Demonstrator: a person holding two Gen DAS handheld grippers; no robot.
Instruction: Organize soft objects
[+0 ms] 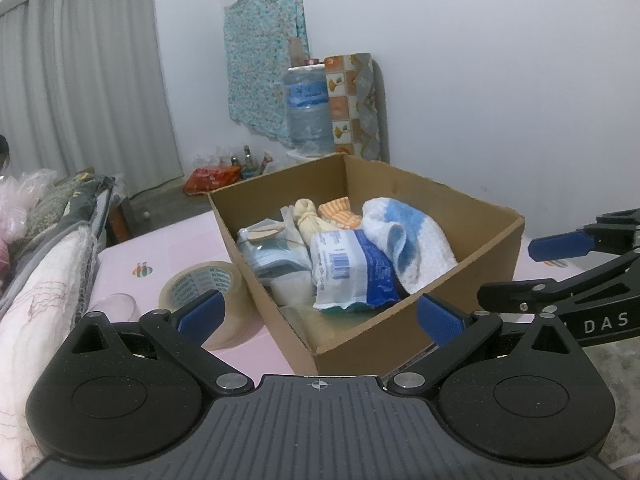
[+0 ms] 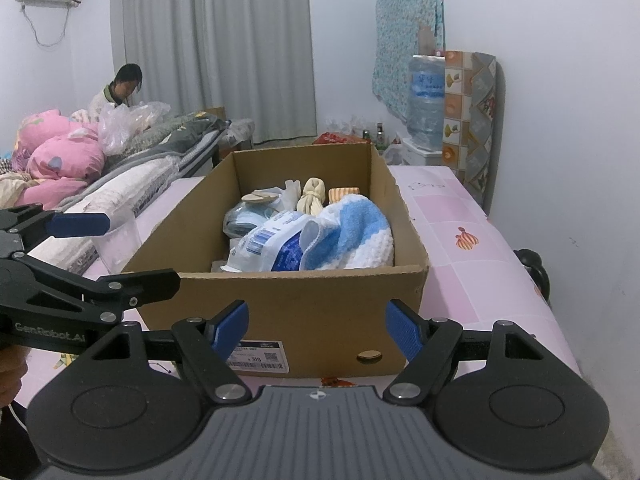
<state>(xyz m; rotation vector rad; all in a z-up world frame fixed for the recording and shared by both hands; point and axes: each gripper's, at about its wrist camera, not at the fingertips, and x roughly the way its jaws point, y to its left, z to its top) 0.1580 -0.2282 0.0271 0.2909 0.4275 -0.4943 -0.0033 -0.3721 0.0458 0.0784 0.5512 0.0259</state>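
Note:
An open cardboard box [image 1: 360,336] [image 2: 304,300] stands on the pink table. Inside lie a blue-and-white towel [image 1: 412,240] [image 2: 352,232], a blue-and-white plastic pack [image 1: 352,276] [image 2: 272,248], a cream tied cloth [image 1: 308,220] [image 2: 312,196], an orange striped cloth [image 1: 340,210] [image 2: 343,192] and pale blue face masks [image 1: 276,260] [image 2: 244,220]. My left gripper [image 1: 320,314] is open and empty, just in front of the box's near corner. My right gripper [image 2: 318,328] is open and empty before the box's front wall. Each gripper shows at the side of the other's view.
A roll of clear tape [image 1: 204,284] and a clear plastic cup [image 1: 114,306] [image 2: 120,236] sit on the table left of the box. A bed with bedding [image 2: 132,176] lies to the left, a person [image 2: 120,92] behind it. A water bottle [image 2: 426,100] stands at the back wall.

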